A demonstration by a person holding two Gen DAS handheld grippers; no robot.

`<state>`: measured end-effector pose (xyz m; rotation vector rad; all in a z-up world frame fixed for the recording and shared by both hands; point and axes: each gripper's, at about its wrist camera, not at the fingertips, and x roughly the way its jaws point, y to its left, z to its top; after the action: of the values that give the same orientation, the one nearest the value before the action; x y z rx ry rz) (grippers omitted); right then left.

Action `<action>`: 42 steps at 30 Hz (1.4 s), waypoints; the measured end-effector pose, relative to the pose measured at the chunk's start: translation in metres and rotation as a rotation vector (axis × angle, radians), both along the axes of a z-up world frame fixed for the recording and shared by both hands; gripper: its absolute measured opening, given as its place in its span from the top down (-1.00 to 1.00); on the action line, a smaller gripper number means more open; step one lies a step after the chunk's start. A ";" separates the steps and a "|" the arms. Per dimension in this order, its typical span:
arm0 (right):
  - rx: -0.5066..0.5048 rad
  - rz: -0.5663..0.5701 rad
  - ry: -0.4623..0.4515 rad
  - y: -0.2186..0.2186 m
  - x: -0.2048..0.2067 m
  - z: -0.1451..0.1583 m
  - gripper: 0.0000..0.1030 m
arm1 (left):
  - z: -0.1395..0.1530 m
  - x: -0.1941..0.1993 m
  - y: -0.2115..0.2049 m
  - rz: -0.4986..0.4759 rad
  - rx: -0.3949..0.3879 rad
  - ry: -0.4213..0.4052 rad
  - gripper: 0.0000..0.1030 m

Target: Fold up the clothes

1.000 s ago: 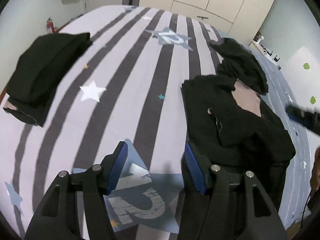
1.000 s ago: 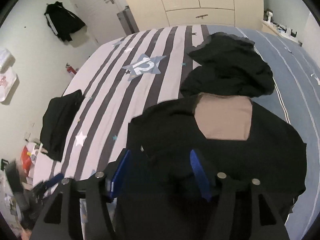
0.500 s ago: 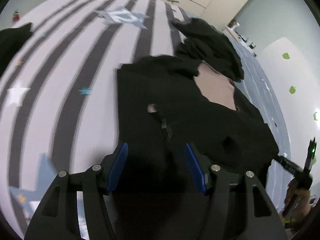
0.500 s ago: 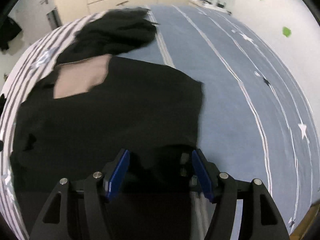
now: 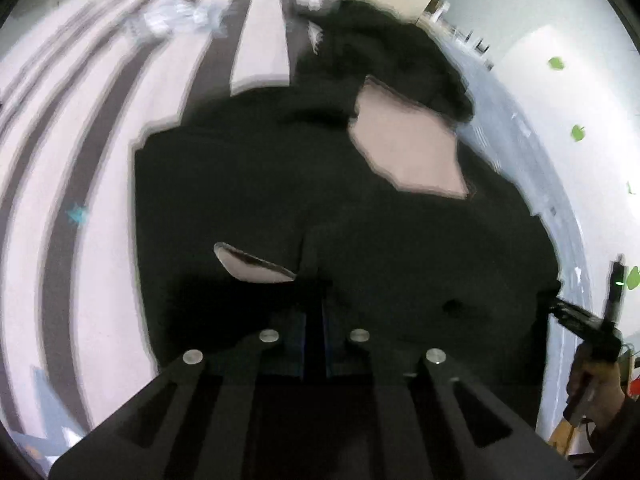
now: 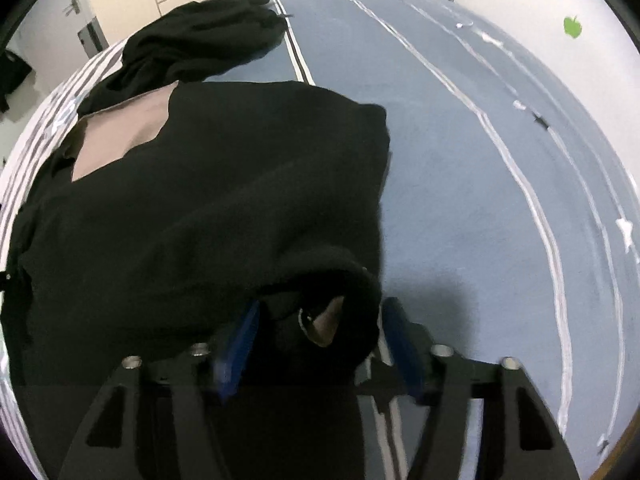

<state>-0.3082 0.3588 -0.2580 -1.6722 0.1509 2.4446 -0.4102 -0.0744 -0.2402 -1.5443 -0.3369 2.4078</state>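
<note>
**Black hoodie, both grippers at its near hem**

Black fleece-looking hoodie is spread on the bed, straddling the striped half and the blue half, tan hood lining showing at the far end. It's roughly squared up but lumpy, so I'd call it mid-fold at best, definitely not a neat finished bundle.

The left gripper is squeezed nearly closed with dark cloth pinched between its fingers at the near edge. The right gripper is spread wide, and a rolled corner of the hem sits in the gap, nothing clamped that I can see.

Another dark garment lies crumpled just past the hood, looks unfolded, so there's more to go there too. Left view is blurry, so take the details loosely.
</note>
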 end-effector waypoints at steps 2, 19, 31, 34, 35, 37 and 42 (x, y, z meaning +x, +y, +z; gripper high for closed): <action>-0.013 -0.018 -0.007 0.005 -0.001 -0.003 0.46 | 0.029 0.010 -0.014 -0.006 0.029 0.043 0.93; -0.014 -0.008 -0.007 0.010 0.001 -0.007 0.75 | -0.009 0.032 -0.045 0.035 -0.094 -0.131 -0.22; -0.015 -0.009 0.000 0.014 -0.010 -0.010 0.82 | 0.039 0.033 -0.037 -0.018 0.024 -0.058 0.84; -0.033 -0.019 0.009 0.018 -0.007 -0.006 0.83 | 0.068 0.037 -0.043 -0.028 0.108 -0.062 0.84; -0.039 -0.022 0.012 0.019 -0.007 -0.004 0.83 | 0.078 0.038 -0.044 -0.032 0.137 -0.063 0.84; -0.052 -0.028 0.017 0.021 -0.005 -0.001 0.84 | 0.080 0.038 -0.051 -0.022 0.162 -0.097 0.82; -0.076 -0.031 0.019 0.025 -0.004 0.001 0.83 | 0.034 0.024 -0.065 0.060 -0.049 -0.133 0.54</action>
<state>-0.3118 0.3835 -0.2570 -1.6638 0.2733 2.4614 -0.3863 -0.1394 -0.2059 -1.7443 -0.3570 2.3804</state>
